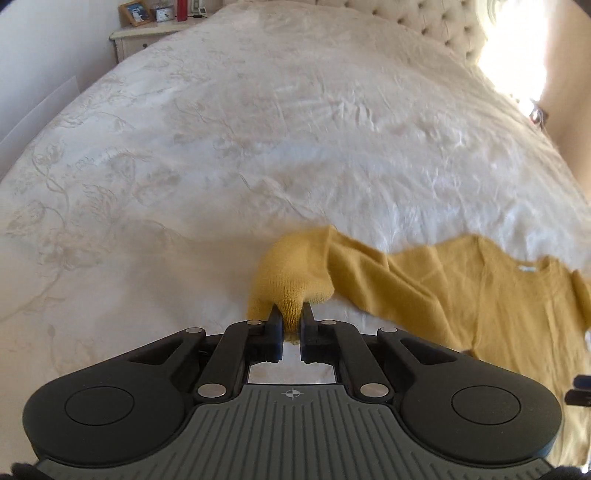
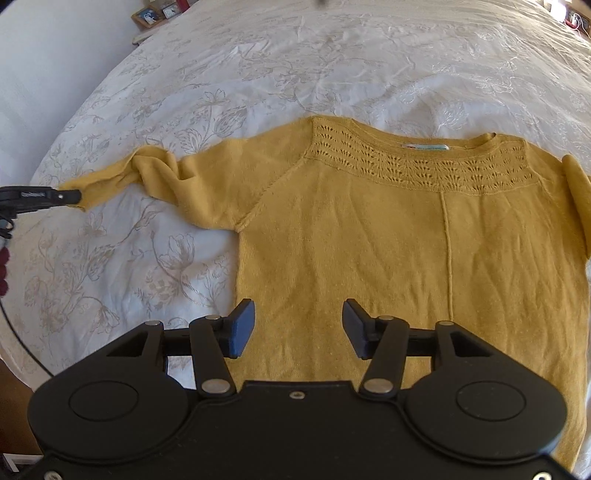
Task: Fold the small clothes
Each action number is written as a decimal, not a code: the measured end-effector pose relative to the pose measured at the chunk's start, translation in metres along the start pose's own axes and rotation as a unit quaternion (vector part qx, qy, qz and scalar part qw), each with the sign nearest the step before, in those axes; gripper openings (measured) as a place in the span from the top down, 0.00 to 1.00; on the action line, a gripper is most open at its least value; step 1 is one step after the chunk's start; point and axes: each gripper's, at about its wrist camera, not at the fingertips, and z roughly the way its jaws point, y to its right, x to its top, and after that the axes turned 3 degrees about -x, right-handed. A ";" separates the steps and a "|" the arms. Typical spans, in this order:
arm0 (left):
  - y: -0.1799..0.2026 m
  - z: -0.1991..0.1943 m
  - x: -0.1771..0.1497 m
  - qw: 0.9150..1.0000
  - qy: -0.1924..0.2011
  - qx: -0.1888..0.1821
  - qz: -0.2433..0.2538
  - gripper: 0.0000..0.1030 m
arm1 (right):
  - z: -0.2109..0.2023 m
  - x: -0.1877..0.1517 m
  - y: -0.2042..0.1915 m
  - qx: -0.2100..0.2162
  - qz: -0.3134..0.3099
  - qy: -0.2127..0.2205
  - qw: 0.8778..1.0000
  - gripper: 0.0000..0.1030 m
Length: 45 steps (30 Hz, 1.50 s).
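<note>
Your left camera sits low, close to the bed (image 1: 258, 147), and looks along it toward the headboard (image 1: 443, 26) and the nightstand (image 1: 147, 37). Your right camera is higher up and looks down at the yellow sweater (image 2: 369, 240). Both see the sweater's sleeve, the white cover, and the picture frame (image 2: 147, 14) far away in the corner.

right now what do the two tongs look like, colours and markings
Both are matte black, with two round discs and silver rivets on jointed arms. The left tongs have short black fingers, a grey ribbed plate and a small crosshair mark. The right tongs have blue-faced pads and a plain black plate.
</note>
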 end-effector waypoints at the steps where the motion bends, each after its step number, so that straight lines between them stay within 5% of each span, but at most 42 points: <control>1: -0.010 -0.009 0.007 1.000 0.008 0.000 -0.007 0.92 | 0.002 0.003 -0.001 0.002 0.003 0.001 1.000 0.42; 9: -0.082 -0.019 0.052 0.996 0.020 0.006 -0.086 0.92 | 0.015 0.022 -0.010 0.010 0.013 -0.001 1.000 0.42; 20: -0.135 0.021 0.039 0.983 -0.022 0.025 -0.179 0.92 | 0.034 0.041 -0.017 0.008 0.002 -0.013 1.000 0.42; 26: -0.138 0.024 0.040 0.974 -0.008 -0.023 -0.225 0.91 | 0.041 0.049 -0.028 0.021 -0.011 -0.016 1.000 0.42; 32: -0.153 0.049 0.051 0.970 0.003 0.037 -0.240 0.88 | 0.046 0.048 -0.041 0.031 -0.024 -0.021 0.999 0.42; 33: -0.154 0.051 0.050 0.970 0.001 0.035 -0.241 0.86 | 0.045 0.049 -0.043 0.033 -0.024 -0.019 0.999 0.42; 36: -0.154 0.051 0.037 0.967 -0.002 0.033 -0.252 0.57 | 0.043 0.049 -0.043 0.035 -0.024 -0.015 0.999 0.42; 41: -0.143 0.061 -0.001 0.964 -0.029 0.042 -0.263 0.56 | 0.049 0.048 -0.042 0.034 -0.027 -0.025 0.999 0.42; 45: -0.145 0.079 -0.023 0.947 -0.011 0.025 -0.319 0.54 | 0.050 0.048 -0.042 0.033 -0.029 -0.028 0.999 0.42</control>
